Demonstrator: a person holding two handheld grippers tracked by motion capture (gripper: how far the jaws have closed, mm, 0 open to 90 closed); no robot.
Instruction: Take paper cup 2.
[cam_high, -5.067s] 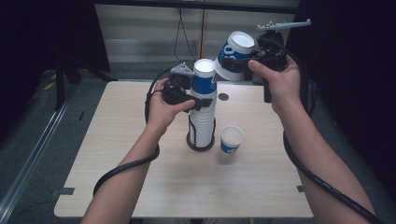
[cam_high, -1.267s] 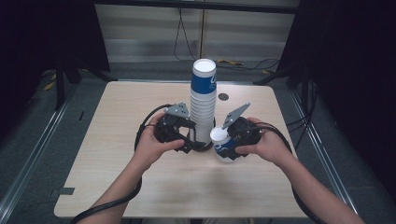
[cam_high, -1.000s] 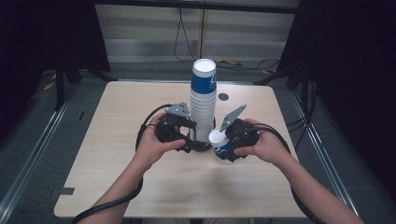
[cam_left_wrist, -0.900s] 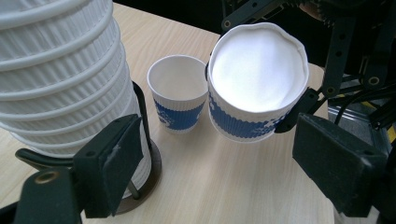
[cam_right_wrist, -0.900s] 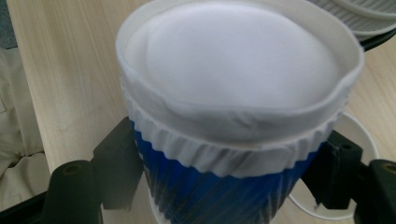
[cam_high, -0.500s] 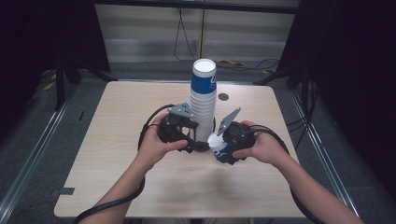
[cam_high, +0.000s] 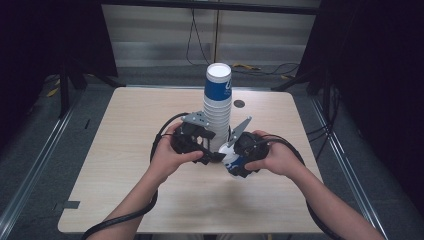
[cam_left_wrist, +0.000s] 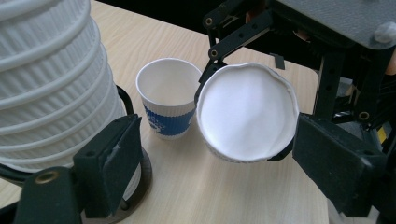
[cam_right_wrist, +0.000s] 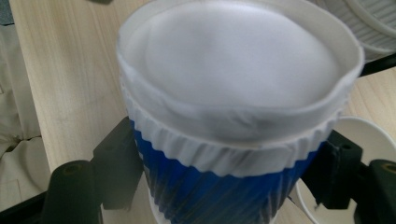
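Left gripper (cam_high: 207, 150): jaws clasp the base of the cup stack (cam_high: 216, 107) at table (cam_high: 125, 150) centre | Right gripper (cam_high: 235, 159): clamped on a tilted cup (cam_right_wrist: 233, 121), just beside the stack | Loose cup (cam_left_wrist: 169, 102): upright on the table nearby.

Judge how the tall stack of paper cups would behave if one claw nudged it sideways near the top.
The tall stack of paper cups is narrow and high, so it would probably tip rather than slide. Its foot sits in a small round base, which may steady only the bottom. The cups are thin ribbed paper, likely light and easily dented; the cup in the right claw already has a deformed rim.
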